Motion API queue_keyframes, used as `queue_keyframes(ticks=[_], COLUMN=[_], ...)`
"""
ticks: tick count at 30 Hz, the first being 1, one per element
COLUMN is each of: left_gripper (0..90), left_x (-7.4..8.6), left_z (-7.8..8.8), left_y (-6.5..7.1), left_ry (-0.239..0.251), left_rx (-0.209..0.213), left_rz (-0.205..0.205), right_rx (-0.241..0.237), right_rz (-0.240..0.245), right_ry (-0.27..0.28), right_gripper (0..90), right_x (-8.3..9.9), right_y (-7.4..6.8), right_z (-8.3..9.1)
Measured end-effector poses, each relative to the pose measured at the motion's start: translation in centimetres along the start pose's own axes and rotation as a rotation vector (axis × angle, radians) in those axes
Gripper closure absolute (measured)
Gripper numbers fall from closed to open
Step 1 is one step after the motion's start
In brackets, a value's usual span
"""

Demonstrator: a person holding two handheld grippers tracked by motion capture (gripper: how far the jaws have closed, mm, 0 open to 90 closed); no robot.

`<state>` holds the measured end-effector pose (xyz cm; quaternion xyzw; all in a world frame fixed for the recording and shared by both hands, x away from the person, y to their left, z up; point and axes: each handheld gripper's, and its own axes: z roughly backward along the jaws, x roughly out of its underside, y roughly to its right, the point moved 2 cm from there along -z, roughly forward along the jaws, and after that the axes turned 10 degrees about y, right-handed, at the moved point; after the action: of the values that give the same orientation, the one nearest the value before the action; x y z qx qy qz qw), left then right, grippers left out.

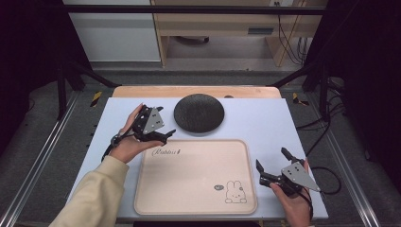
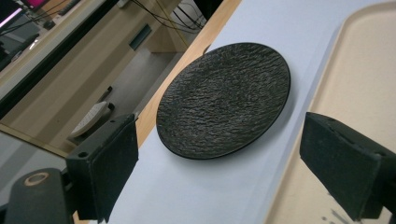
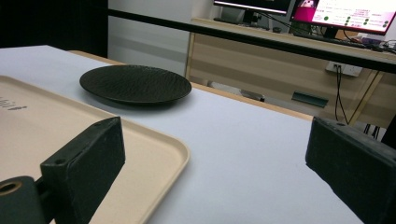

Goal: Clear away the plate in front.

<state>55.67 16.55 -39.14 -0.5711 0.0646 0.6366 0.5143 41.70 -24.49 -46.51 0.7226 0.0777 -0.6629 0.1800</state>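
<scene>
Both tongs gape wide and empty: the left tongs beside the black plate, the right tongs beside the beige tray.

Black tongs, grey plates, cream sleeve.

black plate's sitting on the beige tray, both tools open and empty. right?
Not quite. The black plate isn't on the beige tray; it sits on the white tabletop just beyond the tray's far edge, as the high view shows. The rest holds: the left tool and the right tool are both open and empty.
</scene>
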Motion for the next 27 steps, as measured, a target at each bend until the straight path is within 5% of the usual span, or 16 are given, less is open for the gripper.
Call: queue_keyframes(ticks=[3, 12, 18, 22, 27], left_gripper=[10.6, 20.7, 27.7, 34.6, 38.8], left_x=[-0.5, 0.0, 0.8, 2.1, 3.0], left_z=[-1.0, -4.4, -5.7, -6.8, -7.5], left_y=[-0.2, -0.2, 0.1, 0.5, 0.7], left_ry=[-0.03, -0.183, -0.22, -0.275, -0.304], left_rx=[0.03, 0.097, 0.105, 0.147, 0.173], left_rz=[-0.031, -0.268, -0.334, -0.404, -0.444], right_rx=[0.001, 0.032, 0.055, 0.053, 0.054], right_rz=[0.0, -0.009, -0.001, 0.013, 0.026], right_ry=[0.002, 0.011, 0.013, 0.011, 0.01], right_gripper=[5.3, 5.7, 5.9, 5.9, 5.9], right_x=[-0.1, -0.4, -0.5, -0.5, -0.6], right_y=[-0.3, -0.3, -0.2, -0.5, -0.6], right_z=[0.2, 1.3, 1.8, 1.9, 2.0])
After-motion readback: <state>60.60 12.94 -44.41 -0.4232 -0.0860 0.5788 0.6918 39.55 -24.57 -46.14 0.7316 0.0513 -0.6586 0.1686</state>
